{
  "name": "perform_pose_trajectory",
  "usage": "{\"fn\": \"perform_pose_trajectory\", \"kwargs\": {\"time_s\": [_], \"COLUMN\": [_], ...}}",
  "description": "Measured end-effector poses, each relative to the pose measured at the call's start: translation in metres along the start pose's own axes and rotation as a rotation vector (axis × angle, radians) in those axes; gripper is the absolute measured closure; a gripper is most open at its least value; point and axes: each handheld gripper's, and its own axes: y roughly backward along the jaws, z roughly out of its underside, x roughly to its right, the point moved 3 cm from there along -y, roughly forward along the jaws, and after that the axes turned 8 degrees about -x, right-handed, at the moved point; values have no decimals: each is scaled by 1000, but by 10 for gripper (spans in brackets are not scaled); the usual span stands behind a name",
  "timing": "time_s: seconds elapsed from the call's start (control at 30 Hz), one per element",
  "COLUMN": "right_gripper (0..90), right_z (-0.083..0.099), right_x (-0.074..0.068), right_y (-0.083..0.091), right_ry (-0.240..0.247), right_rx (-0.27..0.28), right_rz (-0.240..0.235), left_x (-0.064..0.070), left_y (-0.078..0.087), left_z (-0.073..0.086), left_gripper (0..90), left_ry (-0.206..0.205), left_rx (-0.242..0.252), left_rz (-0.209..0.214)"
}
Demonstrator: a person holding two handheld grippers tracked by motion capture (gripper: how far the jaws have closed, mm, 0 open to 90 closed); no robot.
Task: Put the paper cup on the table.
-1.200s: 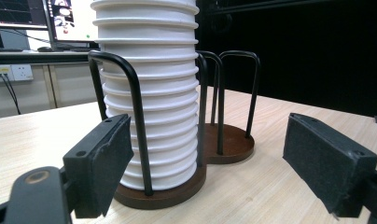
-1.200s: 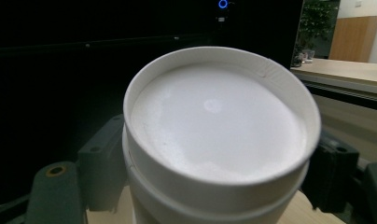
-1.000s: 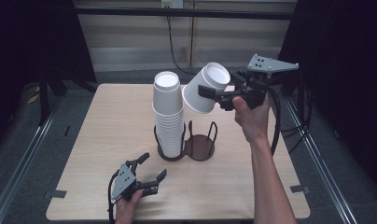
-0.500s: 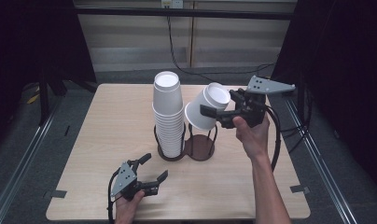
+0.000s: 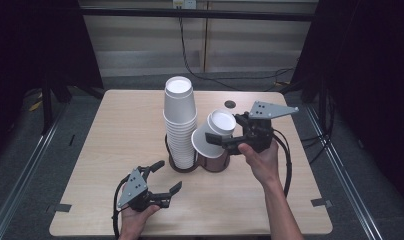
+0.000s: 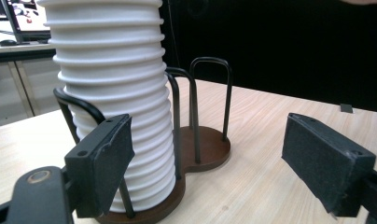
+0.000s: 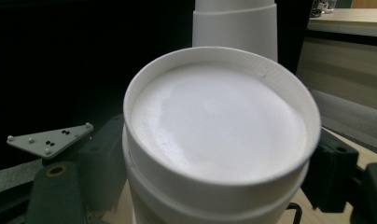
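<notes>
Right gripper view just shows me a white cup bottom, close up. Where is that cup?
Observer: The cup hangs tilted in the right tongs, just above the holder's empty ring.
Operator: What's in the other ring?
Observer: A tall stack of cups.
Operator: And on the left side?
Observer: The left tongs are open and hold nothing, low in front of the holder and pointing at it.

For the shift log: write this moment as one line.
right tongs: shut on white paper cups, tilted over empty slot of brown wire-hooped holder | left tongs: open, idle | tall white cup stack: in other slot
</notes>
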Motion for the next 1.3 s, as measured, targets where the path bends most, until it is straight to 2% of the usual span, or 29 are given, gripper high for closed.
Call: {"fn": "perform_pose_trajectory", "kwargs": {"time_s": [0.17,0.27,0.33,0.37,0.43,0.5,0.67,0.77,1.0,1.1,1.23,1.3], "right_gripper": [217,217,217,218,218,218,219,219,219,219,219,219], "right_z": [8,13,17,20,23,27,41,49,65,73,80,83], "right_x": [-4,-6,-7,-10,-11,-13,-16,-18,-25,-27,-29,-31], "right_y": [-5,-8,-10,-12,-13,-14,-20,-23,-27,-30,-33,-34], "right_ry": [-5,-9,-14,-15,-13,-21,-39,-47,-60,-70,-76,-80], "right_rx": [-13,-12,-15,-18,-20,-17,-26,-33,-43,-59,-54,-54], "right_rz": [-14,-23,-25,-33,-36,-40,-57,-67,-81,-83,-100,-108], "left_x": [1,3,5,5,6,8,13,16,18,17,19,20], "left_y": [-1,-1,-1,-1,-1,0,-2,-3,-6,-6,-8,-9], "left_z": [-8,-12,-15,-15,-17,-18,-19,-19,-21,-24,-23,-22], "left_gripper": [166,166,167,164,162,161,159,158,156,156,155,155], "left_ry": [-3,-30,-29,-29,-25,-47,-63,-52,-81,-71,-80,-81], "left_rx": [0,-3,-5,-5,-7,-22,-25,-18,-19,-10,-20,-22], "left_rz": [23,36,52,52,83,93,114,127,171,187,206,238]}}
